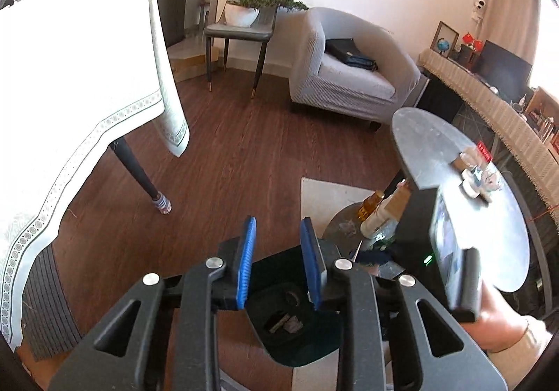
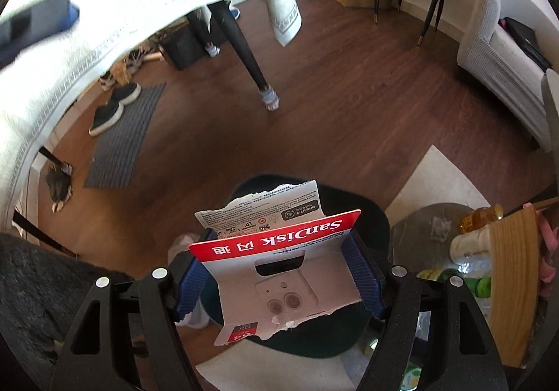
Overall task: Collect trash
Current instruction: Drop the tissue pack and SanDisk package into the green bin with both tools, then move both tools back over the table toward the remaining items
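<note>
We see a dark wood floor [image 1: 244,132] filling most of the room, and on it the dark green bin [image 1: 297,331] that serves as our landmark. Far beyond the bin stands a grey armchair [image 1: 346,73]; to the bin's left hangs a white tablecloth [image 1: 70,83], sun-bleached so its top is unreadable. Just right of the bin sits a round grey side table [image 1: 454,153], its lower shelf crowded with bottles we cannot identify. Directly above the bin, the right gripper [image 2: 279,272] pinches a torn SanDisk card package [image 2: 279,265] by its edges. The left gripper [image 1: 277,262] hangs over the bin too, its blue pads spread with nothing between them. The scraps inside the bin are too dim to name.
</note>
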The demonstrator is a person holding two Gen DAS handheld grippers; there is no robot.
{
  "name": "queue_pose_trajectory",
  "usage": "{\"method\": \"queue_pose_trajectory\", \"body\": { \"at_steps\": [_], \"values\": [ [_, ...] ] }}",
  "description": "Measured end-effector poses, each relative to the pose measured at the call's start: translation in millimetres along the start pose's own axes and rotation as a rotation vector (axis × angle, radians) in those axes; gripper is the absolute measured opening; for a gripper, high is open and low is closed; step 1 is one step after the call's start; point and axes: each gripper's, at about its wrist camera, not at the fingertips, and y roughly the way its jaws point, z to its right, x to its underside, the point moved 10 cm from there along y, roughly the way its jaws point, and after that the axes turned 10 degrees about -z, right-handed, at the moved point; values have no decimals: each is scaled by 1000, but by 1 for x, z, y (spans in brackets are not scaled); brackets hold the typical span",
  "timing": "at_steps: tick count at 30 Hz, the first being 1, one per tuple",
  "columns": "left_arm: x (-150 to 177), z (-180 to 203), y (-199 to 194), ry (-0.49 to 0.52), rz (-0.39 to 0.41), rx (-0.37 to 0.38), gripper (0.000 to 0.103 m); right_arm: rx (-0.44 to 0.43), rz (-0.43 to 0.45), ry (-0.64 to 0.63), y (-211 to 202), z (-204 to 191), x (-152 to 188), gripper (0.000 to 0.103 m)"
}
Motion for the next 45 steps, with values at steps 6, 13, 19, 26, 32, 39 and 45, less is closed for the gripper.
{"method": "queue_pose_trajectory", "body": {
  "at_steps": [6, 13, 19, 26, 32, 39, 45],
  "values": [
    [-11, 16, -15, 13, 48, 20, 26, 24, -52, -14, 9, 4, 20, 82],
    [-24, 32, -27, 19, 92, 29, 26, -14, -25, -20, -6, 2, 28, 82],
    [-34, 39, -31, 9, 118, 25, 26, -105, 56, -34, -42, -13, 26, 72],
    [-39, 53, -27, 26, 127, 17, 26, -157, 177, -48, -100, -19, 24, 61],
    [-43, 78, -16, 39, 122, 44, 34, -92, 264, -28, -141, 10, 28, 58],
    [-45, 127, -2, 75, 123, 97, 48, -19, 326, 85, -176, 79, 51, 54],
    [-43, 175, 19, 134, 99, 122, 56, 75, 385, 197, -205, 146, 74, 54]
  ]
}}
